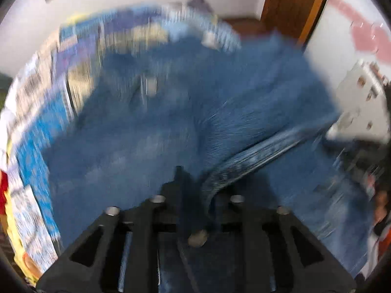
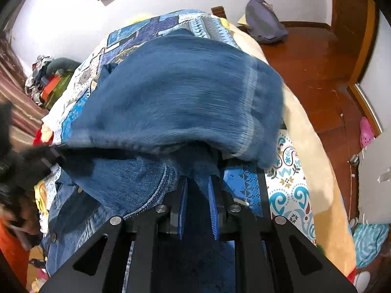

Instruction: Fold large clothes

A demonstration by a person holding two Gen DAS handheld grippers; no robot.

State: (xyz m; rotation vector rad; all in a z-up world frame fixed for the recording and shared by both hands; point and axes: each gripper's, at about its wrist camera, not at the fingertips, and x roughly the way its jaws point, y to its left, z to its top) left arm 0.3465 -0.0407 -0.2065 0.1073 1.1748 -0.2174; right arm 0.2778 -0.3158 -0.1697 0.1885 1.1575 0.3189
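Observation:
A large blue denim garment [image 1: 171, 122] lies over a bed with a blue patchwork cover [image 1: 36, 127]; the left wrist view is motion-blurred. My left gripper [image 1: 195, 188] is shut on a seamed edge of the denim, which drapes over its fingers. In the right wrist view the same denim garment [image 2: 176, 92] is lifted in a folded hump over the bed cover [image 2: 288, 183]. My right gripper [image 2: 198, 183] is shut on a denim edge between its blue pads [image 2: 212, 207]. The left gripper shows as a dark blur at the left [image 2: 36, 161], holding the same fold.
A wooden floor [image 2: 312, 58] lies right of the bed, with a grey-purple bag [image 2: 264, 22] on it. A clothes pile [image 2: 46, 78] sits left of the bed. A wooden door [image 1: 293, 2] and white walls stand behind.

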